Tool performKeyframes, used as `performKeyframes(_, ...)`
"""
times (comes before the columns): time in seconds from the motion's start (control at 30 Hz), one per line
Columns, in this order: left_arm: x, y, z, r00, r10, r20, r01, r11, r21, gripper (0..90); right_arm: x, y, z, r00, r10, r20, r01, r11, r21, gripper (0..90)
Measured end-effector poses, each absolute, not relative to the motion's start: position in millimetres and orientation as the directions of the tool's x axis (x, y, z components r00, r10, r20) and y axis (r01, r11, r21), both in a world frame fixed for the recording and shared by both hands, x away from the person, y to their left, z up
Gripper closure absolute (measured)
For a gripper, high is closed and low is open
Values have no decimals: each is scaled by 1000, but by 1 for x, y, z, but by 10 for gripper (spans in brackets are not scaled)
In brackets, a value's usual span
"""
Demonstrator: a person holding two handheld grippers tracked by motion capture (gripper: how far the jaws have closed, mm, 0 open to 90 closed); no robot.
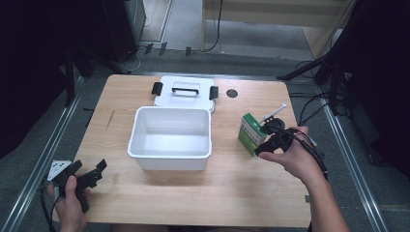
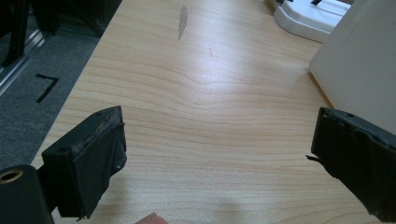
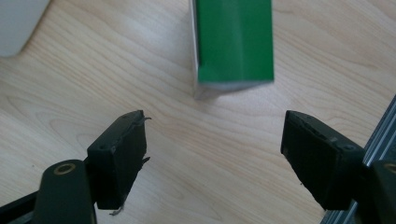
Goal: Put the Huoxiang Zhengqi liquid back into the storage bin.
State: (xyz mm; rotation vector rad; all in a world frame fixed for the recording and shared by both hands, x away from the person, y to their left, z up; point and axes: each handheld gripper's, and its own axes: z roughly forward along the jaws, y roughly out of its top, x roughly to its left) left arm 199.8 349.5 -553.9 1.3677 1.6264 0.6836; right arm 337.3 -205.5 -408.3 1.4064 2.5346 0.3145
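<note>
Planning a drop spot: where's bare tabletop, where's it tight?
Free: the wide strip between the white bin and the near table edge, and the left side from the bin to the left gripper. Crowded: behind the bin, the lid; right side, green box beside the right gripper.

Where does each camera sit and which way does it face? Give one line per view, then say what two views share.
High view: above the person's side, looking forward and down on the table; white bin, lid, green box; both forearms, left gripper, right gripper.
Left gripper view: on the left gripper, looking low along the table past the bin; both open jaws.
Right gripper view: on the right gripper, looking down at the green box; both open jaws.
Shared: high and right gripper views both show the green box.
</note>
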Motion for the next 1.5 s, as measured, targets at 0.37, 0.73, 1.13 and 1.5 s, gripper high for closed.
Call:
performKeyframes(0.37, 200, 350, -554, -7, 962, -273, 483, 242, 841, 40, 371, -187, -400, -531, 846, -53, 811, 526, 255, 356)
performKeyframes(0.73, 200, 350, -554, -8, 961, -278, 483, 247, 840, 40, 395, -173, -402, -511, 859, -39, 831, 505, 234, 490)
performKeyframes(1.13, 200, 351, -554, -8, 960, -282, 484, 250, 839, 40, 406, -173, -408, -467, 884, -27, 856, 460, 234, 598)
performKeyframes(1.5, 200, 350, -554, -9, 961, -277, 484, 247, 839, 40, 401, -172, -405, -596, 801, -57, 776, 593, 214, 645)
